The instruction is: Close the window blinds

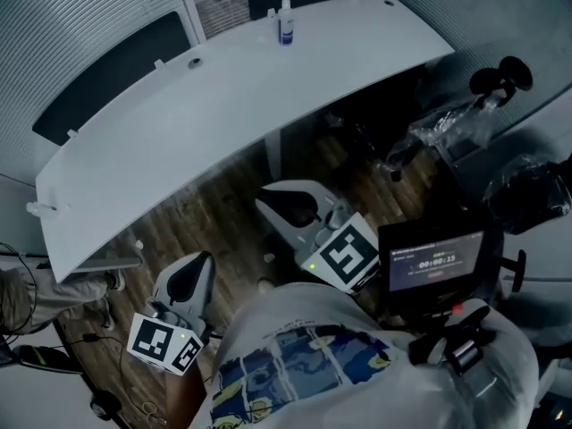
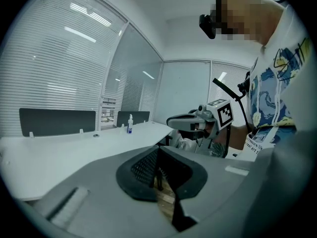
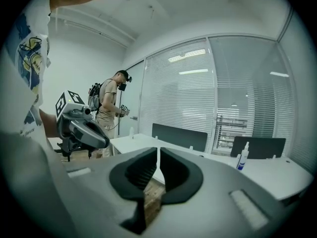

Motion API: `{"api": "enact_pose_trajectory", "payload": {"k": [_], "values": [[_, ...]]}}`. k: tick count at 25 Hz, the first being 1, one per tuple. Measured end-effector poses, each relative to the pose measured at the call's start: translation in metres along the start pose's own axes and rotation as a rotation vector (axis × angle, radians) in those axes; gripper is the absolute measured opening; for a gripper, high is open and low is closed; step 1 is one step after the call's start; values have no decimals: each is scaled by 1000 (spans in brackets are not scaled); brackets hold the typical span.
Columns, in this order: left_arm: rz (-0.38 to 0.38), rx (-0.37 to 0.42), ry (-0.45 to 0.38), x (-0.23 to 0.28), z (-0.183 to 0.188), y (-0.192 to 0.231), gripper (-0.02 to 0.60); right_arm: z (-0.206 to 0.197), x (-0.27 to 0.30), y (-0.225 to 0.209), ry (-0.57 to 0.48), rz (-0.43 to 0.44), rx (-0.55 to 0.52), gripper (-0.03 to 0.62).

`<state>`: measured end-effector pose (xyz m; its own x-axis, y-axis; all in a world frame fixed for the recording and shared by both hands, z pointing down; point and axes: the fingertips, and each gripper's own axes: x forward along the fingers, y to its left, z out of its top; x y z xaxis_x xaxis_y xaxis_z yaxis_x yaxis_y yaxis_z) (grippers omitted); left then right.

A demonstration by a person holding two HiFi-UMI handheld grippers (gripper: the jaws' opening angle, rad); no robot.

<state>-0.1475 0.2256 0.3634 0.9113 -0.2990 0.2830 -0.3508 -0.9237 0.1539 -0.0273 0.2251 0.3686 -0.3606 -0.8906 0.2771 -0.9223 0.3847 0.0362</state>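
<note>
The slatted window blinds [image 1: 80, 21] hang behind the white desk; they also fill the left of the left gripper view [image 2: 54, 68] and the glass wall in the right gripper view [image 3: 183, 98]. My left gripper [image 1: 195, 271] is low over the wood floor, well short of the desk, its jaws shut on nothing [image 2: 158, 151]. My right gripper [image 1: 281, 199] is near the desk's front edge, far from the blinds. Its jaws stand together with only a thin slit and nothing between them [image 3: 158, 156]. Each gripper shows in the other's view: the right gripper [image 2: 173, 122], the left gripper [image 3: 101, 140].
A curved white desk [image 1: 223, 123] stands between me and the blinds, with a small bottle [image 1: 285, 21] and dark divider panels [image 1: 116, 74] on it. A screen on a stand [image 1: 433, 262] and bagged gear [image 1: 447, 123] are at my right. Another person [image 3: 110, 113] stands by the door.
</note>
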Motion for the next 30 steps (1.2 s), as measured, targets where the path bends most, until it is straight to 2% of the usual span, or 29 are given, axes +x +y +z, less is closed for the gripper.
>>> {"api": "enact_pose_trajectory", "payload": {"k": [4, 13, 17, 21, 30], "values": [[3, -6, 7, -2, 4, 3, 5, -4, 2, -2, -4, 12, -82, 9], [-19, -22, 21, 3, 1, 2, 5, -9, 0, 0, 34, -5, -24, 3], [-16, -21, 20, 4, 0, 6, 5, -1, 0, -1, 24, -7, -50, 3], [-18, -17, 19, 5, 2, 7, 5, 26, 1, 2, 1, 9, -65, 3], [-29, -15, 14, 9, -2, 6, 5, 21, 3, 3, 9, 13, -69, 3]]}}
